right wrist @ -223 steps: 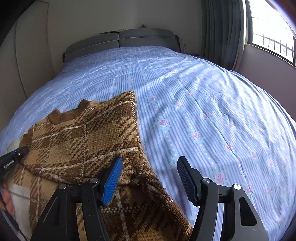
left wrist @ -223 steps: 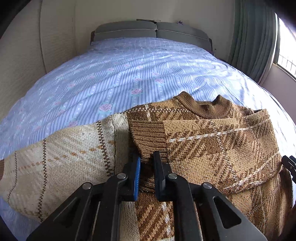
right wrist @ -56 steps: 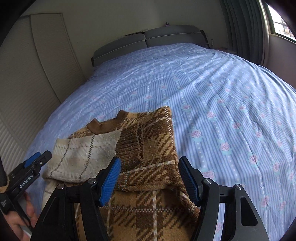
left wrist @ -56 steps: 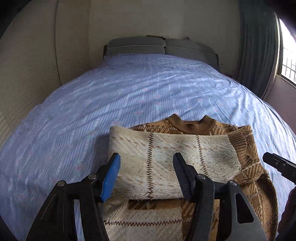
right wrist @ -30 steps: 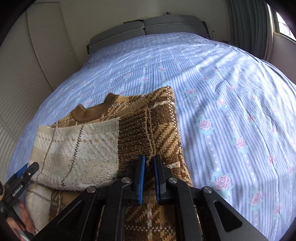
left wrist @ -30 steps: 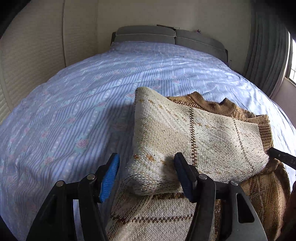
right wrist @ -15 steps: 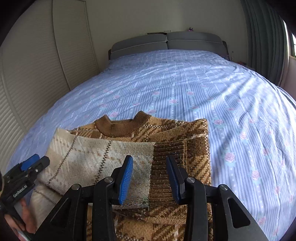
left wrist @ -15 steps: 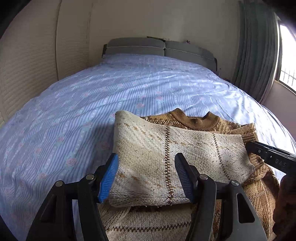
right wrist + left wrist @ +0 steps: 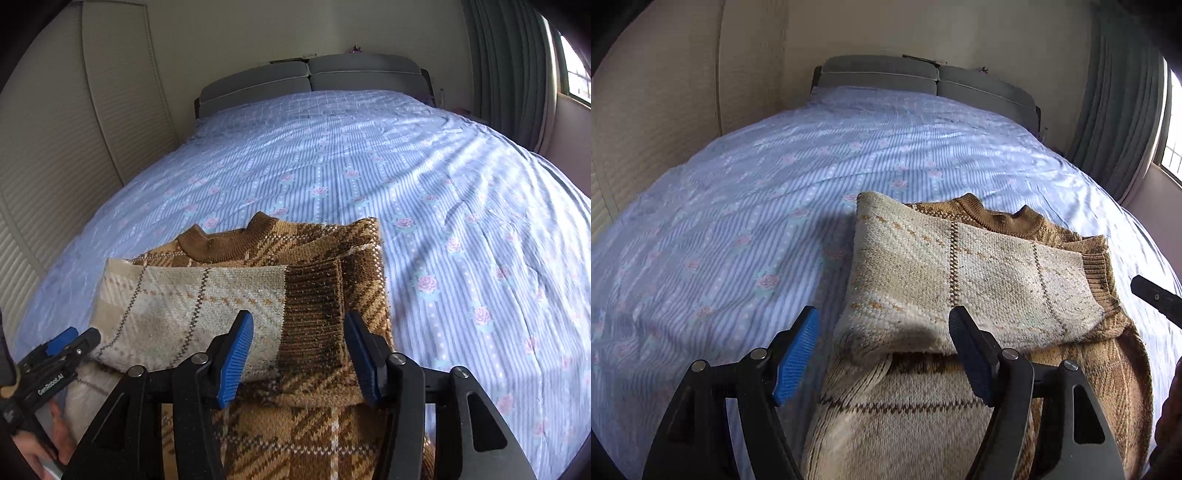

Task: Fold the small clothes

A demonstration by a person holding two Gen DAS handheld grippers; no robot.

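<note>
Looking along your left gripper point(image 9: 884, 356), you see its two jaws spread and still opening, with the near edge of the cream sleeve point(image 9: 960, 280) lying between and below them; neither blue pad presses on the knit. Your right gripper point(image 9: 298, 356) likewise stands released, its jaws opening, and the brown ribbed cuff point(image 9: 314, 314) of that same sleeve shows in the gap without being gripped.

The sweater point(image 9: 295, 439) lies on the bed sheet point(image 9: 424, 192), at the end of the bed nearest you, collar point(image 9: 225, 243) pointing away toward the headboard point(image 9: 310, 79). The cream sleeve is folded across the chest of the sweater, running from its left edge to its right, with the cuff resting on the brown plaid of the right shoulder area. Below the sleeve, the body of the sweater extends toward you under both grippers, cream on the left, brown plaid on the right.

Beyond the collar, the striped blue sheet with pink roses stretches bare to the grey headboard. A louvred wardrobe door point(image 9: 48, 206) stands left of the sweater, and green curtains point(image 9: 509, 62) hang to its far right beside a window.
</note>
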